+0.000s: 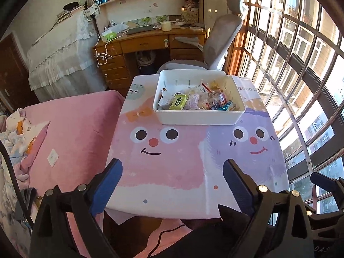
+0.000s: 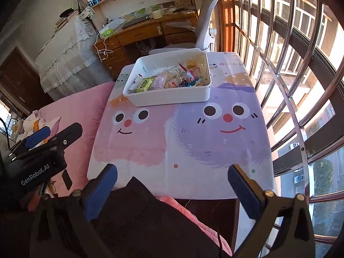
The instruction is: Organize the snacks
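Left wrist view: left gripper [image 1: 172, 172] and right gripper [image 2: 172, 174] both spread, empty; snacks [image 1: 197, 101] lie in the white bin [image 1: 200, 117] ahead on the counter [image 1: 167, 172]. Sorting seems finished; next, likely withdrawal.

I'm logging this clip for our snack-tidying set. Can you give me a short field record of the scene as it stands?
surface: table with a cartoon-face cover
bin: white bin at the table's far end, upright
snacks: wrapped snacks piled inside the bin, none loose on the table
left gripper: open, empty, over the table's near edge
right gripper: open, empty, over the near edge
task state: snacks look gathered in the bin
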Tool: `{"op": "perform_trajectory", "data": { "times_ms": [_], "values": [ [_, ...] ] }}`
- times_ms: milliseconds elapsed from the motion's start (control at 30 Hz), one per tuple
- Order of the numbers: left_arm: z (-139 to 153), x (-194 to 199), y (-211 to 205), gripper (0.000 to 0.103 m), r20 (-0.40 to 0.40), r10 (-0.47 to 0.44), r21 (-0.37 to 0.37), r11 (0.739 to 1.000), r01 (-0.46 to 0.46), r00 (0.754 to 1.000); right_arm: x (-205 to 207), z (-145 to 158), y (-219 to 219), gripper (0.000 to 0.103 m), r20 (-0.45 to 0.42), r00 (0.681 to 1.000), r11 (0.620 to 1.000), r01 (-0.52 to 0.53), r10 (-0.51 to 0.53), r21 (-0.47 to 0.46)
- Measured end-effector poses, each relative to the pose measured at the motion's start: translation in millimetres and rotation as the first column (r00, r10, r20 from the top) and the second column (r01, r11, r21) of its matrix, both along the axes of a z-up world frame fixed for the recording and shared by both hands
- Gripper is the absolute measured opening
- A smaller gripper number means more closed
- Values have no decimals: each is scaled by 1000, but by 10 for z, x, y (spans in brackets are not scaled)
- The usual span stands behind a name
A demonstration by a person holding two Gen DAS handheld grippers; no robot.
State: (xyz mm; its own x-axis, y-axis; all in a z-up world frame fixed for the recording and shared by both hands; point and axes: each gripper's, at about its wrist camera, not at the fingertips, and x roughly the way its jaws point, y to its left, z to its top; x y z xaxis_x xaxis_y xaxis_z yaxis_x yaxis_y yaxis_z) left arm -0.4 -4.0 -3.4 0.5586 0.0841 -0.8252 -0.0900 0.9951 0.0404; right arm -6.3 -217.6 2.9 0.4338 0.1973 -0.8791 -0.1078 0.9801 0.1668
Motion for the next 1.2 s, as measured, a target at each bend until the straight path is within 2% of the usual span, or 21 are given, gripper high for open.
{"op": "perform_trajectory", "data": {
  "times_ms": [133,467,1200],
  "values": [
    [-38,27,14,97,-18,15,13,1000,-15,1000,35,-3,18,103,27,999,999,19,-18,-35],
    [-103,144,22,98,-37,35,32,999,-34,999,204,-83,48,103,-6,1000,998,15,-15,-57],
    [-128,367,-69,99,-28,7,30,1000,-7,1000,436,-153,14,103,-35,999,998,27,-29,-48]
  ]
}}
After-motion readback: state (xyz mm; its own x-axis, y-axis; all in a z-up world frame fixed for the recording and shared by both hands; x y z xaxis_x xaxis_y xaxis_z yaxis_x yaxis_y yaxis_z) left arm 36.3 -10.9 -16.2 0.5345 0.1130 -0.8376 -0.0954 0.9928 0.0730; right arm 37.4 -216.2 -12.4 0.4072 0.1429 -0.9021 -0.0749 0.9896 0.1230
